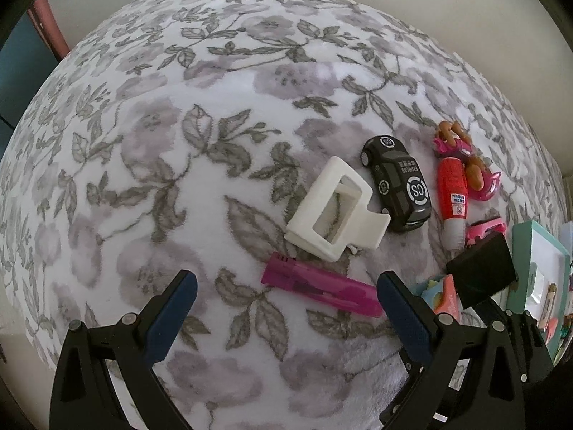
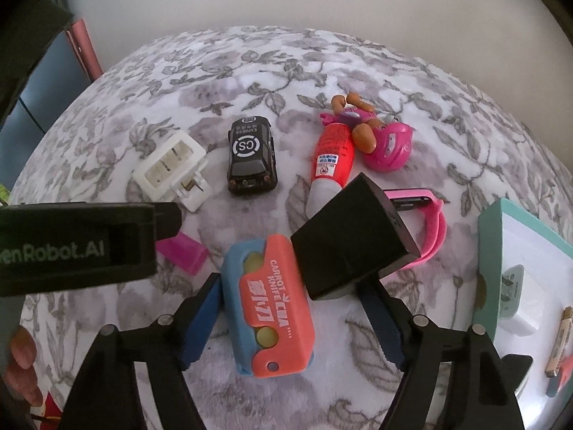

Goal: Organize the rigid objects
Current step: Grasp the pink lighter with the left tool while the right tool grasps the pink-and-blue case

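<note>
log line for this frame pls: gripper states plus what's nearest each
left gripper: open, over pink lighter | right gripper: open, straddling carrot knife, not gripped | teal box: at right

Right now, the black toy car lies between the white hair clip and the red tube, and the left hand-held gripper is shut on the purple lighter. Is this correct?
Not quite. The left hand-held gripper is open, its fingers on either side of the purple lighter, as the left wrist view shows. The black toy car does lie between the white hair clip and the red tube.
</note>
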Available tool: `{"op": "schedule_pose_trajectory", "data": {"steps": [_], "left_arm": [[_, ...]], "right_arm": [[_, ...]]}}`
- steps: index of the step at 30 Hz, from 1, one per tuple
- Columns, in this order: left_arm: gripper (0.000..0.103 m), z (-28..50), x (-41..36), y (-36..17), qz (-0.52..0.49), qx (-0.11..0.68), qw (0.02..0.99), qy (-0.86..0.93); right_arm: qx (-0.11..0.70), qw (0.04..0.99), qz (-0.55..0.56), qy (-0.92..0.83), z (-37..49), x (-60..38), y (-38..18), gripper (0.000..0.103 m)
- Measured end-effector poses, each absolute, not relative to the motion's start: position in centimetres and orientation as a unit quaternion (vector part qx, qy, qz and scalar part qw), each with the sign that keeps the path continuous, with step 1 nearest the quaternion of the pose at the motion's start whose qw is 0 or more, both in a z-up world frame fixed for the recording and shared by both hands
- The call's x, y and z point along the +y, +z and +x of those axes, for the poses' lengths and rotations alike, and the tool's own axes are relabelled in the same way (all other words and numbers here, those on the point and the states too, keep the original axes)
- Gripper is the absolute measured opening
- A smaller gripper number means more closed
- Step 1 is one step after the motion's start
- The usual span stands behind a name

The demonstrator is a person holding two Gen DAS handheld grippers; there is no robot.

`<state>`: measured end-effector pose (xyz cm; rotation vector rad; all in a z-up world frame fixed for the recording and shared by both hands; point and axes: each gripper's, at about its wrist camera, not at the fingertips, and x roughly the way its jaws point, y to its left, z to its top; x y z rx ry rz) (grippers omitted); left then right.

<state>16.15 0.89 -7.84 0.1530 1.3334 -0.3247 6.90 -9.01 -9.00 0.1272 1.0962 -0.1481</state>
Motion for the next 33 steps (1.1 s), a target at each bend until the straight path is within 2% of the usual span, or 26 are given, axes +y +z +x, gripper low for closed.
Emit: {"op": "schedule_pose_trajectory", "data": {"steps": [8,17,33], "left_arm": [[0.100,15.5,-0.9,-8.0,0.091,0.612,0.767,-0.171],[0.100,14.2,-3.6,-8.4,0.137,0.607,0.759,-0.190],[0.100,13.7,-6.1,-10.2,0.164,0.597,0.762,-0.190]], "right_arm": [[0.532,0.843,0.048,-0.060,5.6,-8.8,-8.8,0.064],[0.545,0.835,0.053,-0.051,4.6,-9.3,-8.6,0.059],[0.563,0.822,0.079,-0.048,3.5,-10.4,-8.5,0.059]]}}
